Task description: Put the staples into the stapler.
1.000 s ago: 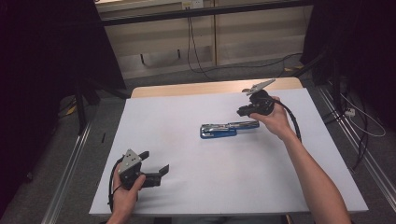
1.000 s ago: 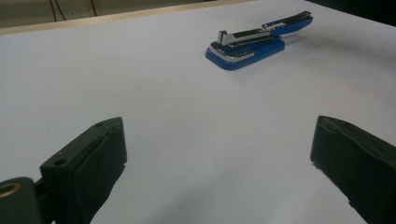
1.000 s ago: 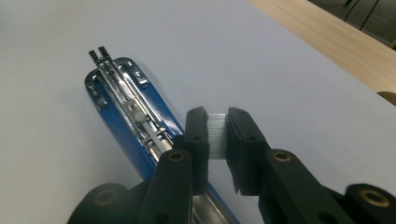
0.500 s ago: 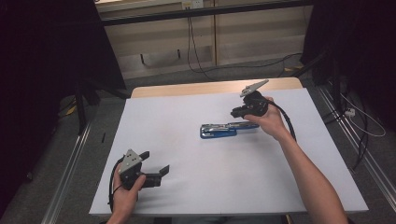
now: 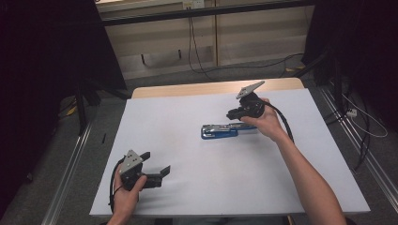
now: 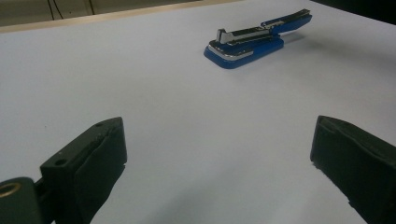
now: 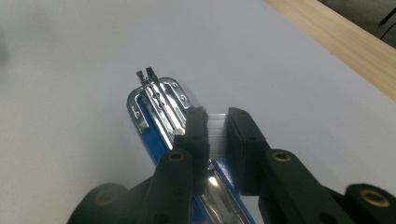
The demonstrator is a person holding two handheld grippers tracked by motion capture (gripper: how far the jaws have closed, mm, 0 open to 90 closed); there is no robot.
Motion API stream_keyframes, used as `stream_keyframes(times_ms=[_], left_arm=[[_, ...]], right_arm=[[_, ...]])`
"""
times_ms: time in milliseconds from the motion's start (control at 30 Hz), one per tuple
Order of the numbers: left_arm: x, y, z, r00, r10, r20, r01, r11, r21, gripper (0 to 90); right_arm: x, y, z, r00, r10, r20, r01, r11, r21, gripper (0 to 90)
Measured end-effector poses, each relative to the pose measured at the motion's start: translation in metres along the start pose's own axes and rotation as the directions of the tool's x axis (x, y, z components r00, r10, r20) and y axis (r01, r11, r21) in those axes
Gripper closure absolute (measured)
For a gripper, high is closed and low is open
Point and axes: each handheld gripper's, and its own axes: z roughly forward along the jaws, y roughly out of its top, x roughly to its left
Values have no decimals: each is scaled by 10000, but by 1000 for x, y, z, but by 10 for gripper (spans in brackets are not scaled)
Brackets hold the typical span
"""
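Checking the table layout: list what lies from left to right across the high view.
left gripper → blue stapler → right gripper, its fingers shut on a strip of staples over the stapler.

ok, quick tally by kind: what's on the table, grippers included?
Blue stapler: 1
Strip of staples, between the right gripper's jaws: 1
Grippers: 2, left gripper and right gripper
Total: 4

blue-and-silver stapler (image 5: 224,131), black gripper (image 5: 234,114) on a white strip of staples (image 7: 216,132), plain white table (image 5: 197,187)
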Motion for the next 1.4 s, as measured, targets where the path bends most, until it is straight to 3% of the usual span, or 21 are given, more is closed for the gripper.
stream_keyframes(times_ms=[167,467,833,1400], left_arm=[[0,0,0,10000,11,-3,-11,10000,-17,38],[0,0,0,10000,-11,13,11,10000,10,38],[1,0,0,10000,-17,19,17,10000,47,38],[0,0,-1,10000,18,-9,-18,10000,64,39]], right_arm=[[8,7,4,9995,-313,-78,312,9995,-40,792],[13,14,13,9986,-345,-408,345,9994,8,791],[25,33,30,9949,-763,-655,765,9971,-2,791],[34,41,53,9856,-977,-1379,1021,9945,246,791]])
